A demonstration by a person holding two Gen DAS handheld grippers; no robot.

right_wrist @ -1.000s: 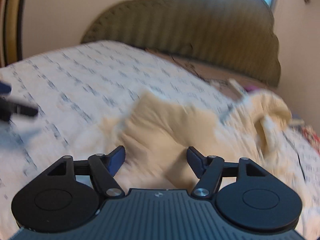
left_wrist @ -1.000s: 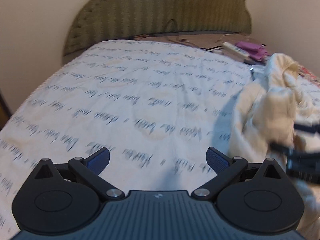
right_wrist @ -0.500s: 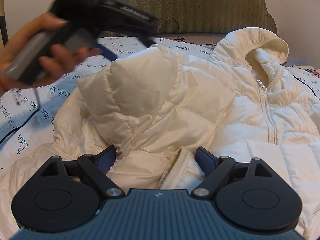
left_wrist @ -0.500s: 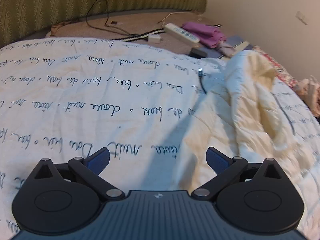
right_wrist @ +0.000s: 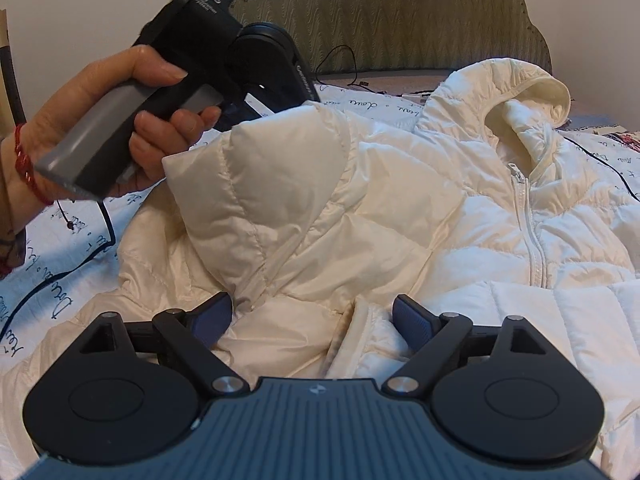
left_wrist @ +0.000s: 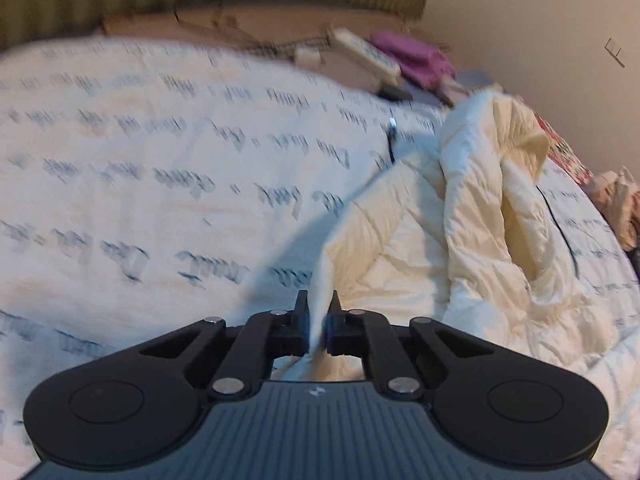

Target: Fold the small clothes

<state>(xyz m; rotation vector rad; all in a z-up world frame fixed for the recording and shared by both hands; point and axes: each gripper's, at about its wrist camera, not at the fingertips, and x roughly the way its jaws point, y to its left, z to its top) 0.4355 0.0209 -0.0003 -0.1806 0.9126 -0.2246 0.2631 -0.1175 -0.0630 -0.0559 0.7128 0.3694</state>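
Note:
A cream puffer jacket point(right_wrist: 400, 208) with a hood point(right_wrist: 516, 92) and a white zip lies rumpled on the bed. My left gripper point(left_wrist: 318, 316) is shut on an edge of the jacket point(left_wrist: 420, 232) and holds that part lifted. In the right wrist view the left gripper's body point(right_wrist: 224, 40) sits in a hand above the raised fold point(right_wrist: 256, 168). My right gripper point(right_wrist: 312, 316) is open, low over the jacket's front, with fabric between its blue pads point(right_wrist: 412, 320).
The bedsheet point(left_wrist: 140, 160) is white with dark script print. A green padded headboard point(right_wrist: 400, 16) stands behind. A white remote point(left_wrist: 364, 54), purple cloth point(left_wrist: 416, 60) and cables lie at the bed's head. A black cable point(right_wrist: 600, 164) runs across the sheet on the right.
My left gripper has gone from open to shut on the jacket's edge and lifted it. My right gripper stays open over the jacket, nearly still.

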